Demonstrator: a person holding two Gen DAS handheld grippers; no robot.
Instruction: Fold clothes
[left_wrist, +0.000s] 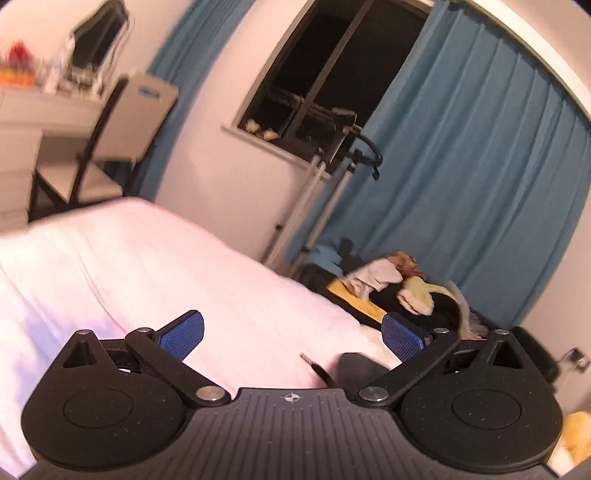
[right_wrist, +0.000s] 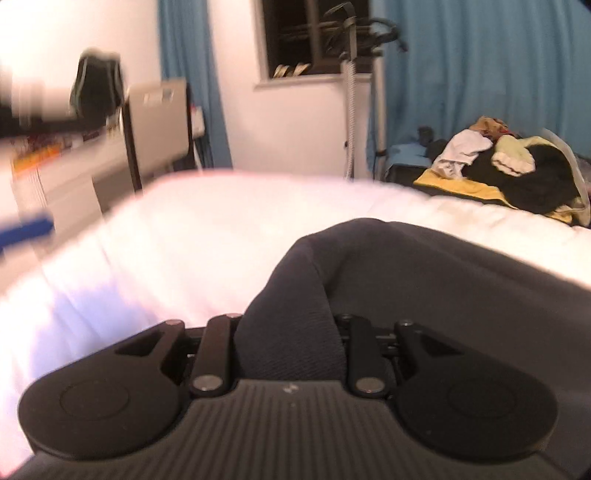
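Observation:
A dark grey garment (right_wrist: 424, 273) lies on the white bed (right_wrist: 221, 229). My right gripper (right_wrist: 290, 332) is shut on a bunched fold of it, which rises between the jaws and hides the pads. In the left wrist view, my left gripper (left_wrist: 291, 338) is open over the bed (left_wrist: 147, 266), its blue pads (left_wrist: 183, 338) wide apart and empty. A small dark part of the garment (left_wrist: 351, 369) shows just ahead of it. The left gripper appears as a blurred blue shape at the left edge of the right wrist view (right_wrist: 26, 229).
A pile of mixed clothes (right_wrist: 517, 166) lies past the bed's far right corner, also in the left wrist view (left_wrist: 399, 288). Blue curtains (left_wrist: 480, 166), a window (left_wrist: 325, 74) and a garment steamer stand (right_wrist: 351, 74) are behind. A chair (left_wrist: 110, 129) and white dresser (left_wrist: 22, 129) stand at the left.

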